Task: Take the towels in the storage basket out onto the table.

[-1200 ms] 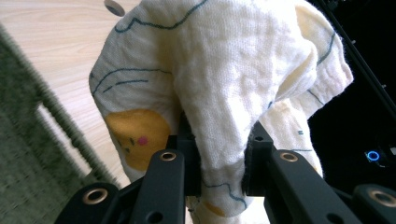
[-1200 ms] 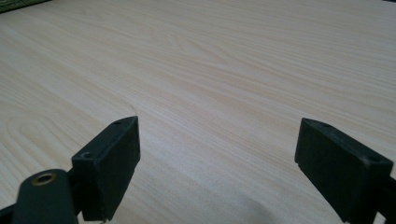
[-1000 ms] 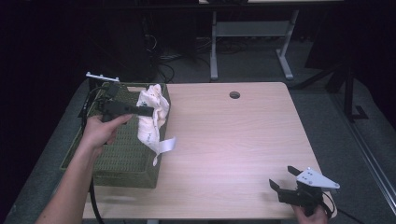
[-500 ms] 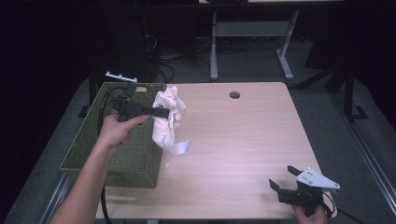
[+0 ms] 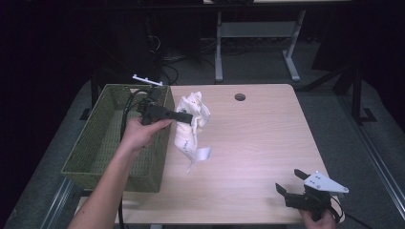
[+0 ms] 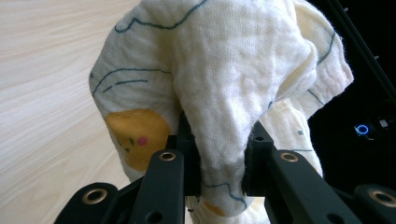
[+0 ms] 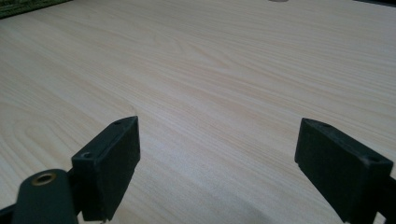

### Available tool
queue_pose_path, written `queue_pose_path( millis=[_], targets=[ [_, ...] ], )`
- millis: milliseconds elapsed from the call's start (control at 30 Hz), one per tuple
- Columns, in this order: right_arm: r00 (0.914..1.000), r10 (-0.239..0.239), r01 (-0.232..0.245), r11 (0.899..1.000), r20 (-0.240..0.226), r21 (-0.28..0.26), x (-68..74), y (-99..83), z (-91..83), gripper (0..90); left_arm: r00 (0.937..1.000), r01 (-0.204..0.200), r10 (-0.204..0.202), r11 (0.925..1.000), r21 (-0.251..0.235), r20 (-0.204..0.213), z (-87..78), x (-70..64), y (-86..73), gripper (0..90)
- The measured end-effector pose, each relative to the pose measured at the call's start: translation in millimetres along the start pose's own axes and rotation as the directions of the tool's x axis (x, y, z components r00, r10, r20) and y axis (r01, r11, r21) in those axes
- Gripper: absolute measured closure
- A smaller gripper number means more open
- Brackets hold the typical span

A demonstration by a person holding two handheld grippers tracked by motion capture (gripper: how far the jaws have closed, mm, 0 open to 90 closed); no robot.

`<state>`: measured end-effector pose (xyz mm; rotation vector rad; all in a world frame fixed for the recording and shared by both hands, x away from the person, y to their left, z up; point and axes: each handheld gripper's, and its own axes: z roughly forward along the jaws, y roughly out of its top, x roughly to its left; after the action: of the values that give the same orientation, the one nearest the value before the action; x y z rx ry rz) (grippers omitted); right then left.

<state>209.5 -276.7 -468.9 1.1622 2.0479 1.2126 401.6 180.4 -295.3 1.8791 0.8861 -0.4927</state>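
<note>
Clenched on a thick fold of fabric, the jaws of the left gripper (image 5: 184, 117) hold a crumpled cream-white knitted cloth with blue lines and a yellow patch (image 5: 192, 125); in the left gripper view the cloth (image 6: 224, 88) bulges up and over the left gripper (image 6: 222, 163), pinched tight between both black pads.

Compared with the pictures from a second and half a second ago, the cloth has travelled rightward in the high view. It hung over the right wall of the olive-green woven rectangular basket (image 5: 95, 148) then; now it hangs just past that wall, left of centre in the frame, over the bare light wooden tabletop (image 5: 258, 143), its lower tail dangling near the wood. Whether the tail touches the table I cannot tell.

The right gripper (image 5: 298, 183), low at the lower right of the high view, has not moved, its jaws spread wide with nothing between them; the right gripper view shows the same gap (image 7: 217, 161).

My reading: the cloth is out of the basket and being carried toward the open table, probably to be laid down, perhaps for the waiting right gripper to join in.
</note>
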Motion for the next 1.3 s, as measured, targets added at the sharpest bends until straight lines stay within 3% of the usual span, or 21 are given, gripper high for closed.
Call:
queue_pose_path(
  millis=[667, 933, 1300],
  targets=[
    [1.0, 0.004, -0.004, 1.0, -0.007, -0.002, 0.2, 0.1, -1.2, 13.6, 0.9997, 0.014, -0.013, 0.999, 0.041, -0.021, 57.7, 4.9, 7.3, 72.6],
    [0.9999, 0.008, -0.009, 1.0, -0.012, -0.008, 0.0, 0.6, -1.8, 13.7, 0.9985, 0.032, -0.028, 0.9971, 0.069, -0.048, 84.3, 11.7, 5.9, 72.6],
    [0.9998, 0.001, -0.001, 1.0, -0.018, -0.008, 0.4, 1.2, -2.0, 13.7, 0.9953, 0.049, -0.043, 0.9965, 0.067, -0.087, 110.8, 17.1, 5.0, 72.5]
  ],
)
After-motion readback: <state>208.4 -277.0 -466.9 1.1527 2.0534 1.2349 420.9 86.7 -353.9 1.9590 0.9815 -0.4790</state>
